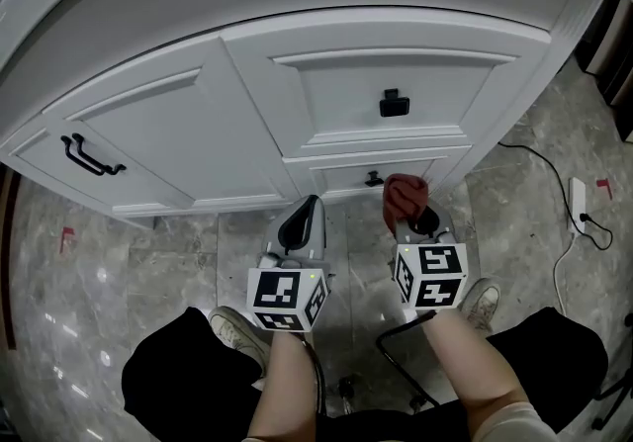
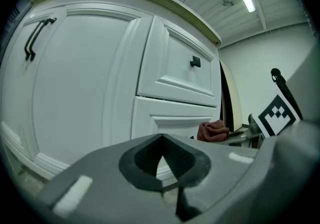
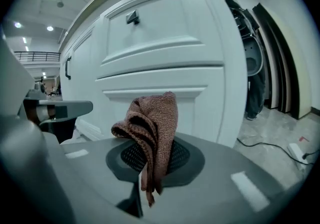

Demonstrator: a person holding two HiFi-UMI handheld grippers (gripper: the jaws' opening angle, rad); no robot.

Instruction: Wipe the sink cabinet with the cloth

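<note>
Cloth (image 1: 405, 193): bunched; held up just before the cabinet's (image 1: 178, 124) lower drawer
Right gripper (image 1: 417, 223): jaws clamped on cloth
Left gripper (image 1: 302, 222): jaws together, empty; near cabinet base, left of cloth

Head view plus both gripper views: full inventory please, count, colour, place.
sink cabinet: 1, white, straight ahead
bar handle: 1, black, left door
upper drawer pull: 1, black, upper drawer
lower drawer pull: 1, black, lower drawer
cloth: 1, reddish-brown, in the right gripper, near the lower drawer
power strip: 1, white, floor far right; a black cable runs to it
floor: grey marble
floor marks: 2, red, far left and far right
shoes: 2, white, bottom
left gripper: grey, shut, empty
right gripper: grey, shut on cloth
</note>
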